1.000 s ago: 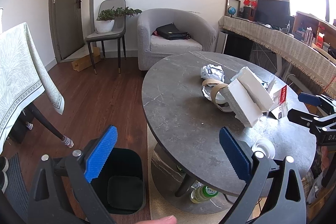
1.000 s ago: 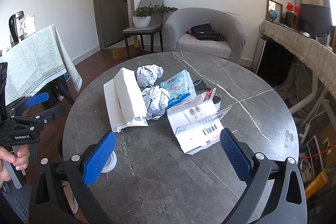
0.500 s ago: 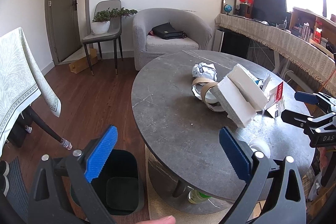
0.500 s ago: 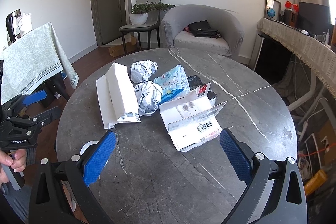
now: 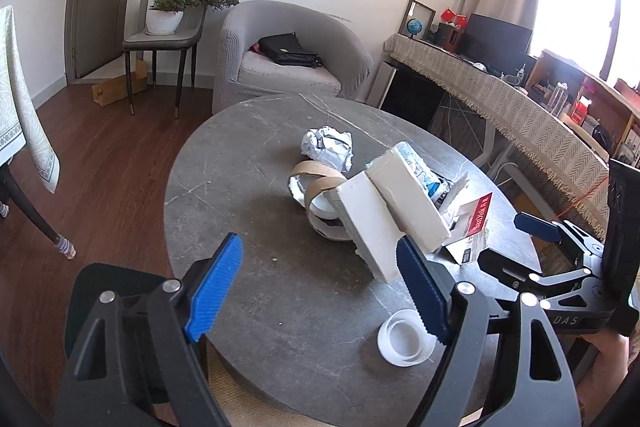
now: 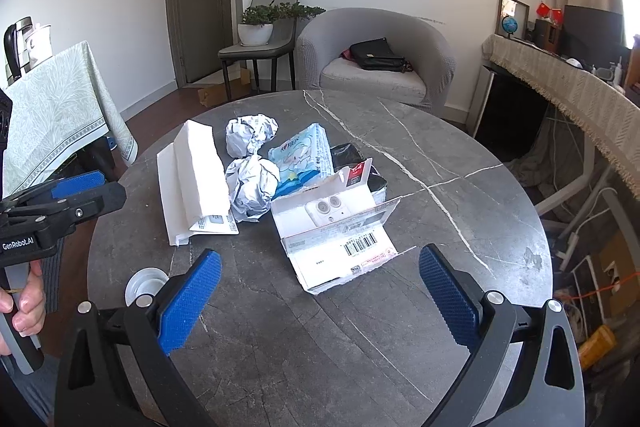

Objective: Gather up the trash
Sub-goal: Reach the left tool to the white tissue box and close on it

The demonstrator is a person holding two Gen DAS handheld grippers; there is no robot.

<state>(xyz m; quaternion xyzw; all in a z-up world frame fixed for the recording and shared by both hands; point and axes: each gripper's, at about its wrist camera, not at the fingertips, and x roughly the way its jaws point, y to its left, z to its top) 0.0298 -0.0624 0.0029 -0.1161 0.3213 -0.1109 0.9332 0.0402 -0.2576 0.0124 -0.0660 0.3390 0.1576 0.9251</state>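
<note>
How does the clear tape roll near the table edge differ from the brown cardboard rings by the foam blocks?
The clear tape roll lies flat and alone near the table edge; the brown cardboard rings stand tilted on edge, overlapping, against the foam blocks. The roll is translucent white and smaller; the rings are opaque tan. All are hollow circles on the table.

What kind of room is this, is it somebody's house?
Most likely a living room in someone's home. There is a soft grey armchair with a black bag on it, a potted plant on a chair by the door, and a round grey table with trash on it.
</note>
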